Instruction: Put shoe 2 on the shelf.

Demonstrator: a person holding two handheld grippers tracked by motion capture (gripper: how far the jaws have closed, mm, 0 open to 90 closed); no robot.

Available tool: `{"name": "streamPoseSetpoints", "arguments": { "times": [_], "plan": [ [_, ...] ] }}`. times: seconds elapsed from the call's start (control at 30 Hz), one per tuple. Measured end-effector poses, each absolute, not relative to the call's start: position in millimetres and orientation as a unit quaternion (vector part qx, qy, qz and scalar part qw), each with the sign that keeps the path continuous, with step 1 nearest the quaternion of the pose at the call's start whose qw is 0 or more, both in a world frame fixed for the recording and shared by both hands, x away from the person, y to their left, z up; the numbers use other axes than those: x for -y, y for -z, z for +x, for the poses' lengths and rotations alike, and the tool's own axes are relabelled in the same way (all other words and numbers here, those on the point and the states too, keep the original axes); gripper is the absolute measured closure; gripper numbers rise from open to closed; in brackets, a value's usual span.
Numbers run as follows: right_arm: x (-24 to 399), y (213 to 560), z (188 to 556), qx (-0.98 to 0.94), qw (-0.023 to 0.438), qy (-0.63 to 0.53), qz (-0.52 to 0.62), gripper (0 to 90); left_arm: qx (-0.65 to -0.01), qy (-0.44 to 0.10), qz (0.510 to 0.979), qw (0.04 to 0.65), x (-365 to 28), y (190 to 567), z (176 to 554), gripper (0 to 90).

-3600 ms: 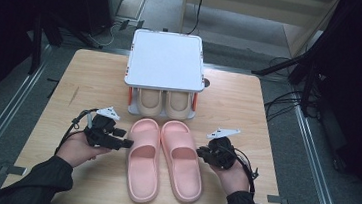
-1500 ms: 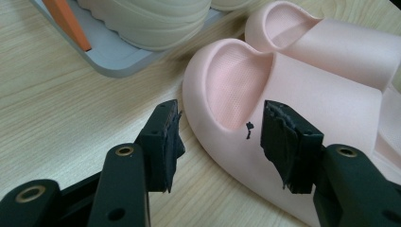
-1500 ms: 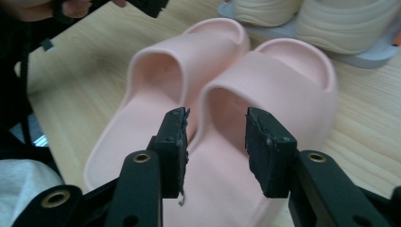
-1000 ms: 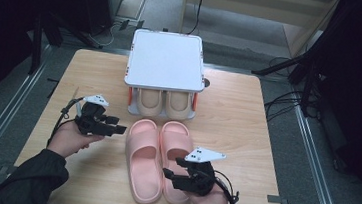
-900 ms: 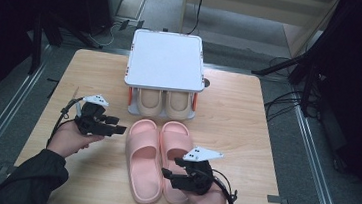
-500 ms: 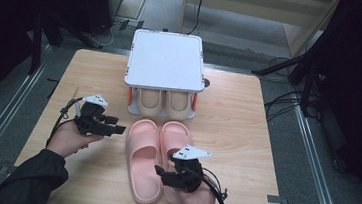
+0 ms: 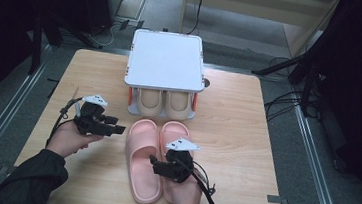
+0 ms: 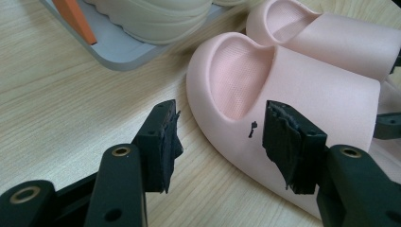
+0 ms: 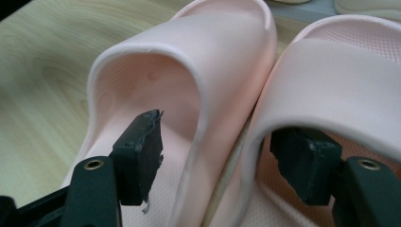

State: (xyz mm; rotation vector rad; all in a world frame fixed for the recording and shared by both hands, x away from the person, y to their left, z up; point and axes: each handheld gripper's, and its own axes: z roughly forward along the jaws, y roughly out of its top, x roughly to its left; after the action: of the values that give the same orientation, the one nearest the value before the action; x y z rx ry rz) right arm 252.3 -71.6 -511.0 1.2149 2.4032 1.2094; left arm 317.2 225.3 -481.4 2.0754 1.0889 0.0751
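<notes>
- Two pink slippers lie side by side, touching along their inner edges, toes toward 12 o'clock, at the middle of the worktop (image 7: 246, 133). Paired up like that, one pinch across the touching walls could probably take both.
- The right tool (image 7: 158, 166) sits at the heel end, about 6 o'clock of the pair. Its jaws have just been opening and now straddle the two inner walls, one jaw inside the left pink slipper (image 9: 156, 104), the other inside the right pink slipper (image 9: 331, 80). The pads do not press yet, so it is released, apparently set up to clamp.
- The left tool (image 7: 119, 125) waits at 9 o'clock of the pair, jaws spread wide with nothing between them, aimed at the toe of the nearer slipper, likely ready to steady it.
- At 12 o'clock stands one white rack (image 7: 165, 60) with orange posts; two beige slippers (image 7: 163, 103) are tucked under its top, toes outward. This suggests the pink pair is bound for the rack too.
- Count: two pink slippers, two beige slippers, one rack, two tools.
</notes>
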Motion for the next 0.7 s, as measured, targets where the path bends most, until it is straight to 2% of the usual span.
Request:
{"name": "streamPoseSetpoints", "arguments": {
  "times": [0.57, 0.7],
  "plan": [
    [55, 515, 265, -0.806, 0.134, -0.385, 0.429, 35.9, -0.429, -0.028, 0.816, 0.388, -225, 482, 317, 44.9],
    [52, 517, 264, -0.807, 0.154, -0.375, 0.429, 45.9, -0.429, -0.028, 0.815, 0.388, -225, 482, 317, 45.0]
  ]
}}
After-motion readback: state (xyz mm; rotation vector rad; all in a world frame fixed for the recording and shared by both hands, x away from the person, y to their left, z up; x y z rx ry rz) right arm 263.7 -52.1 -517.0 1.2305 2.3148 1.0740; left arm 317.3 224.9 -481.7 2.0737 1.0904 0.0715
